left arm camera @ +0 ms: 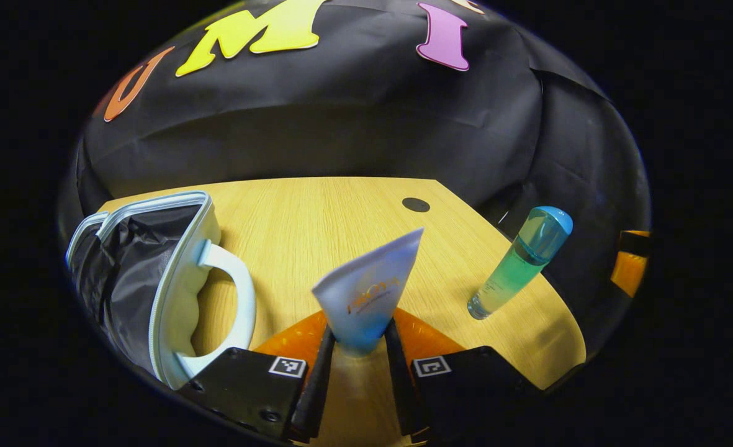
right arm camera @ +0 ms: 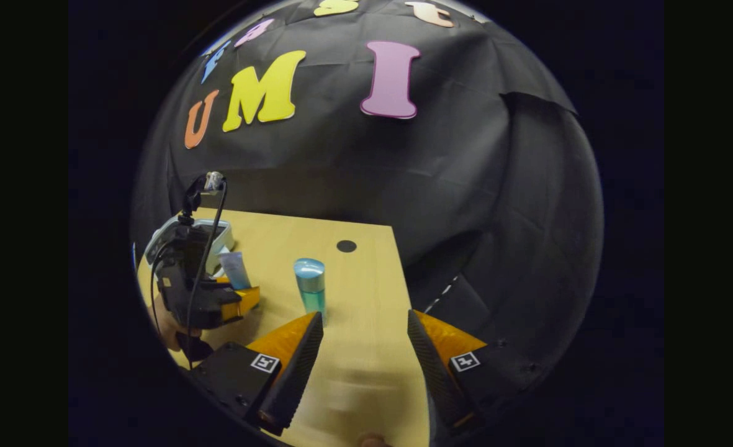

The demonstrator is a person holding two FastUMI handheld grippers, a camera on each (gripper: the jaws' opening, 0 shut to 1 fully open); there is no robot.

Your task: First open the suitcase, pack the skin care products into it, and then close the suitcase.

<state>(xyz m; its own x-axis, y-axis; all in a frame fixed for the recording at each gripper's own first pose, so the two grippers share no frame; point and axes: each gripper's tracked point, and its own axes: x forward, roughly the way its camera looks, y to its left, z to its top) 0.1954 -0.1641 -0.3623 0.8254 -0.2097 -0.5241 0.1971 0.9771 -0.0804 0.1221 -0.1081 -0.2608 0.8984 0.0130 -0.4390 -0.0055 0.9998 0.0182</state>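
In the left gripper view my left gripper point(left arm camera: 359, 338) is shut on a white-and-blue skin care tube point(left arm camera: 371, 285), which stands up between the fingers above the wooden table point(left arm camera: 316, 217). The pale blue suitcase point(left arm camera: 183, 279) lies open at the left, its dark lining and white handle showing. A green bottle with a blue cap point(left arm camera: 521, 261) stands upright at the right. In the right gripper view my right gripper point(right arm camera: 365, 347) hangs open over the table, with the bottle point(right arm camera: 311, 287) just beyond its left finger. Farther left, the left gripper point(right arm camera: 242, 292) holds the tube point(right arm camera: 236, 268) in front of the suitcase point(right arm camera: 162, 234).
A small black round mark point(left arm camera: 416, 204) sits on the table near the back edge. The table's right edge point(right arm camera: 400, 273) drops off to the black cloth wall. A person's hand point(right arm camera: 167, 329) holds the left gripper, with a cable running up from it.
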